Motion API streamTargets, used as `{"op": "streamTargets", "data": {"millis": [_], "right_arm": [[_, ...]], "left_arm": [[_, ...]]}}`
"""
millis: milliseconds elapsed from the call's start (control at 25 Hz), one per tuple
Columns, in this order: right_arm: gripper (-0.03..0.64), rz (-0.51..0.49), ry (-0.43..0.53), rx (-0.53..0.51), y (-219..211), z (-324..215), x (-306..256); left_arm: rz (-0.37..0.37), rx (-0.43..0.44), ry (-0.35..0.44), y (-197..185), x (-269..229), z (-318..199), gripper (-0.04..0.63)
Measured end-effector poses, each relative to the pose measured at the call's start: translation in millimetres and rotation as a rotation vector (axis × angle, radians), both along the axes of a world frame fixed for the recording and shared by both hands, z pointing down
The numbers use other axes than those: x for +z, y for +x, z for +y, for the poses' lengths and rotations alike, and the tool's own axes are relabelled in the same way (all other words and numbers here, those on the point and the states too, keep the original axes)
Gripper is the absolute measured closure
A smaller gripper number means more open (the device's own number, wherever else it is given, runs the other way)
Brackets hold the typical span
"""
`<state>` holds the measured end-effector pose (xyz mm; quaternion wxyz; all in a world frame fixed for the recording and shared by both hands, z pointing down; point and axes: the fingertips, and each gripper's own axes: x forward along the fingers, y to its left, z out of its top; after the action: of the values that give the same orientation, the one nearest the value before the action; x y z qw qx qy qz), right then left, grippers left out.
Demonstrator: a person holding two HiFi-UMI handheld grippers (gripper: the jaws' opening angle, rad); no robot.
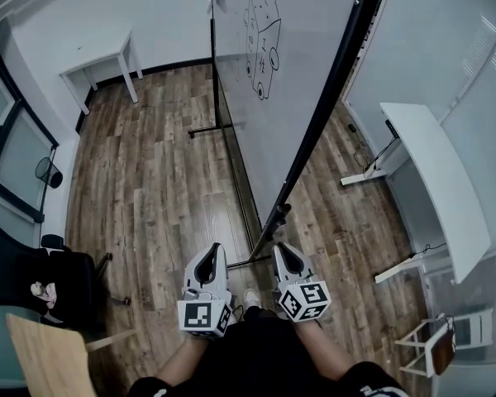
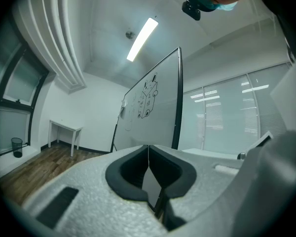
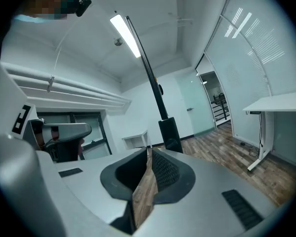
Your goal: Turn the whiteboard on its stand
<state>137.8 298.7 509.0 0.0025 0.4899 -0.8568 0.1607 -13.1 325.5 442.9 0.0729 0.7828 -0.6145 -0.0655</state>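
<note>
The whiteboard (image 1: 293,81) stands on a black wheeled stand (image 1: 231,180) and runs away from me, its black frame edge (image 1: 331,114) nearest. A marker drawing (image 1: 263,31) is on its face. In the head view, my left gripper (image 1: 212,249) and right gripper (image 1: 279,248) are held side by side just short of the board's near end, touching nothing. In the left gripper view the whiteboard (image 2: 150,100) is ahead and the left gripper (image 2: 148,148) has its tips together. The right gripper (image 3: 148,149) faces the frame post (image 3: 155,83); its tips meet with nothing between them.
A small white table (image 1: 99,60) stands at the back left wall. A long white desk (image 1: 434,180) lines the right side, with a white stool (image 1: 442,337) near it. At the left are a black office chair (image 1: 33,275), a wooden chair (image 1: 50,354) and a bin (image 1: 50,172).
</note>
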Motion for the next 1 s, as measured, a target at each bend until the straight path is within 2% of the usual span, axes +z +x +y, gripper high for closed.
{"op": "streamTargets", "data": {"millis": [160, 400, 1000], "right_arm": [[0.586, 0.010, 0.042, -0.003, -2, 14, -14], [0.589, -0.007, 0.057, -0.019, -6, 28, -26], [0.597, 0.012, 0.041, -0.020, -3, 34, -19]], "left_arm": [[0.002, 0.003, -0.015, 0, 6, 5, 0.577], [-0.002, 0.010, -0.039, 1, 18, 11, 0.577], [0.001, 0.006, -0.047, 2, 21, 13, 0.577]]}}
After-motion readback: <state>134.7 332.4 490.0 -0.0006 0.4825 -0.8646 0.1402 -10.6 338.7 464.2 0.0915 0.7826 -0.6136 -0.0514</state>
